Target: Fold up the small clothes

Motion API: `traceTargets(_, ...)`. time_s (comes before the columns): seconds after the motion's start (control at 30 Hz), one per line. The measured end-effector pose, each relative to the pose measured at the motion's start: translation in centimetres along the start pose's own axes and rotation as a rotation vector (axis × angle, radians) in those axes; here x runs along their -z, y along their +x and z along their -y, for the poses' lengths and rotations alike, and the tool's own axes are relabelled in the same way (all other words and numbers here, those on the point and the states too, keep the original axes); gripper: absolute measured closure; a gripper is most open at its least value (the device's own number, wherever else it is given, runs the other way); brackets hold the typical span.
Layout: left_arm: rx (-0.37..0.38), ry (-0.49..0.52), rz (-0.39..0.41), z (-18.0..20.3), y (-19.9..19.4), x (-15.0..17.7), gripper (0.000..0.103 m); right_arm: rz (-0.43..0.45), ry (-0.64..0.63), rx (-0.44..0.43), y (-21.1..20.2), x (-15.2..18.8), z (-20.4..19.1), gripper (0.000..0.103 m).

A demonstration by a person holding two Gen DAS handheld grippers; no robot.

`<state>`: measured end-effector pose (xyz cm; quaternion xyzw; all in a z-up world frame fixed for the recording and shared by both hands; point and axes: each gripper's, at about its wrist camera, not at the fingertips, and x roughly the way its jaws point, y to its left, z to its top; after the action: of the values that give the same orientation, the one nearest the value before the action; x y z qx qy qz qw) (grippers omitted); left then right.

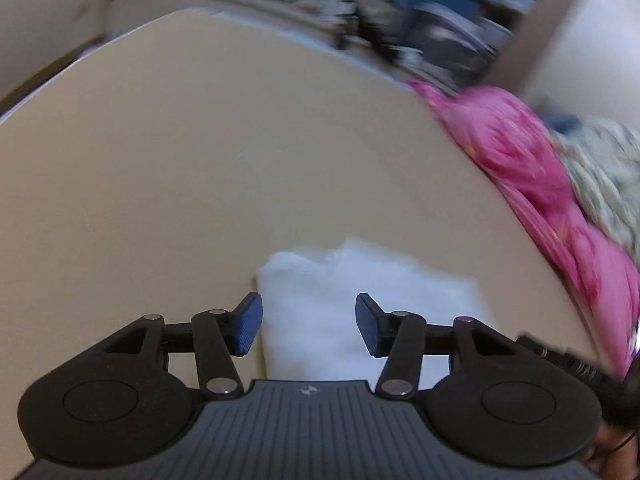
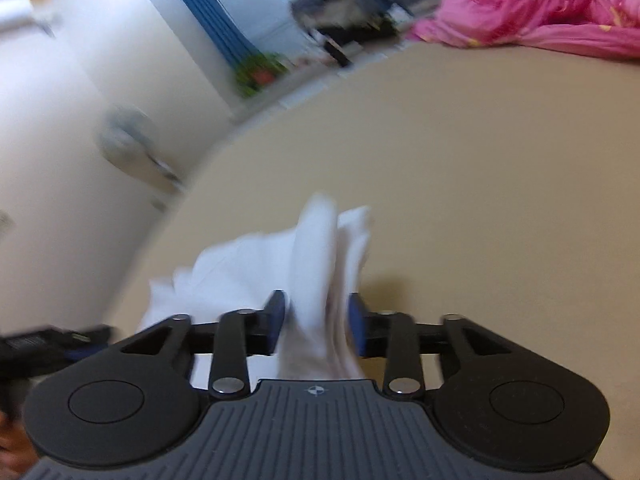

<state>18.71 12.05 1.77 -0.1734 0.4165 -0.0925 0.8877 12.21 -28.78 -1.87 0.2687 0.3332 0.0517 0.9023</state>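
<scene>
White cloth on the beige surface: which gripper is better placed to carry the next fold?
Right. The right gripper has bunched white cloth between its fingers; the left gripper is open above it, gripping nothing.

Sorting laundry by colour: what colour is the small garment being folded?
Plain white garment, clearest in the right wrist view.

left gripper [image 1: 309, 324]: black linkage arms, silver rivets, blue ribbed pads [image 1: 249, 322], grey ridged base, crosshair mark | right gripper [image 2: 316, 322]: same build, blue pads [image 2: 357, 328]

White garment [image 2: 320, 256]; beige surface [image 1: 200, 168]; pink quilt [image 1: 520, 152], faint yellow pattern; blue curtain [image 2: 212, 28].
</scene>
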Motion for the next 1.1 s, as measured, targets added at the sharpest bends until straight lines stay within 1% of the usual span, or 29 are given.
traceTargets(0.03, 0.029, -0.033, -0.002, -0.7, -0.8, 0.1, 0.047, -0.005, -0.017, 0.034, 0.6, 0.1, -0.3, 0.062)
traceTargets(0.07, 0.054, -0.050, -0.011, -1.0, -1.4, 0.3, 0.047, -0.003, -0.025, 0.044, 0.8, 0.2, -0.6, 0.062)
traceTargets(0.1, 0.058, -0.053, -0.029, -0.9, -1.8, 0.7, 0.045, -0.006, -0.029, 0.027, 0.7, 0.3, -0.7, 0.062)
traceTargets(0.13, 0.045, -0.044, -0.045, -0.7, -1.9, 1.3, 0.043, -0.018, -0.036, -0.002, 0.6, 0.3, -1.0, 0.060)
traceTargets(0.17, 0.035, -0.031, -0.063, -0.5, -1.8, 2.0, 0.040, -0.042, -0.043, -0.026, 0.7, 0.4, -1.3, 0.056)
traceTargets(0.2, 0.031, -0.014, -0.093, 0.0, -1.2, 3.1, 0.039, -0.084, -0.050, -0.031, 1.1, 0.7, -1.6, 0.049)
traceTargets(0.23, 0.040, -0.002, -0.126, -0.1, -0.5, 4.1, 0.039, -0.135, -0.057, -0.018, 1.1, 1.1, -1.2, 0.048)
traceTargets(0.27, 0.046, 0.011, -0.168, 0.1, 0.6, 5.2, 0.040, -0.197, -0.065, 0.015, 1.8, 1.5, -1.0, 0.048)
traceTargets(0.3, 0.014, 0.032, -0.255, 0.3, 2.4, 6.4, 0.040, -0.250, -0.068, 0.059, 2.4, 2.3, -0.8, 0.050)
traceTargets(0.33, -0.041, 0.065, -0.328, 0.3, 3.9, 7.5, 0.039, -0.300, -0.067, 0.113, 3.1, 3.0, -0.2, 0.051)
traceTargets(0.37, -0.069, 0.095, -0.335, 0.5, 4.4, 8.0, 0.037, -0.321, -0.056, 0.135, 3.3, 3.4, 0.3, 0.051)
traceTargets(0.4, -0.079, 0.107, -0.321, 0.9, 4.2, 8.1, 0.038, -0.323, -0.027, 0.134, 3.2, 3.5, 0.8, 0.051)
traceTargets(0.47, -0.034, 0.111, -0.276, 1.3, 2.5, 8.0, 0.039, -0.290, 0.001, 0.110, 2.3, 3.3, 1.2, 0.054)
traceTargets(0.5, -0.011, 0.127, -0.251, 1.4, 1.9, 8.5, 0.037, -0.269, -0.013, 0.101, 1.7, 3.2, 1.0, 0.054)
traceTargets(0.53, -0.039, 0.171, -0.267, 1.6, 2.2, 9.2, 0.037, -0.259, -0.034, 0.090, 1.3, 3.3, 0.9, 0.054)
traceTargets(0.57, -0.106, 0.230, -0.310, 1.7, 3.2, 9.9, 0.027, -0.280, -0.054, 0.089, 1.5, 3.6, 1.0, 0.054)
traceTargets(0.6, -0.163, 0.267, -0.329, 1.6, 3.7, 10.9, 0.018, -0.323, -0.071, 0.103, 2.5, 3.7, 1.3, 0.052)
traceTargets(0.63, -0.182, 0.283, -0.316, 1.7, 3.1, 11.2, 0.018, -0.361, -0.079, 0.116, 3.0, 4.5, 1.5, 0.050)
traceTargets(0.67, -0.199, 0.303, -0.288, 2.4, 2.0, 11.4, 0.022, -0.351, -0.068, 0.120, 2.7, 4.8, 1.7, 0.050)
traceTargets(0.7, -0.217, 0.331, -0.238, 3.1, 0.3, 11.6, 0.023, -0.335, -0.061, 0.136, 1.9, 4.5, 1.6, 0.050)
traceTargets(0.73, -0.234, 0.360, -0.168, 3.9, -1.8, 12.1, 0.022, -0.307, -0.082, 0.158, 0.8, 4.4, 1.1, 0.050)
traceTargets(0.77, -0.250, 0.380, -0.108, 4.5, -3.7, 12.7, 0.018, -0.274, -0.114, 0.173, 0.2, 4.3, -0.1, 0.050)
traceTargets(0.8, -0.265, 0.391, -0.066, 5.0, -5.3, 13.2, 0.015, -0.231, -0.158, 0.181, -1.3, 4.3, -1.0, 0.050)
traceTargets(0.87, -0.288, 0.400, -0.014, 6.0, -8.1, 14.5, 0.014, -0.136, -0.242, 0.154, -5.0, 4.4, -2.8, 0.046)
traceTargets(0.93, -0.314, 0.392, 0.013, 6.7, -10.7, 16.0, 0.007, -0.052, -0.305, 0.135, -8.1, 5.3, -4.1, 0.034)
traceTargets(0.97, -0.323, 0.386, 0.027, 7.6, -11.5, 16.2, 0.004, -0.027, -0.326, 0.136, -9.5, 6.1, -4.7, 0.031)
traceTargets(1.07, -0.339, 0.378, 0.078, 10.8, -13.3, 17.4, 0.001, 0.011, -0.361, 0.138, -12.8, 8.2, -6.1, 0.022)
traceTargets(1.1, -0.350, 0.368, 0.096, 11.0, -14.4, 18.3, 0.001, 0.024, -0.367, 0.136, -13.9, 8.8, -6.5, 0.017)
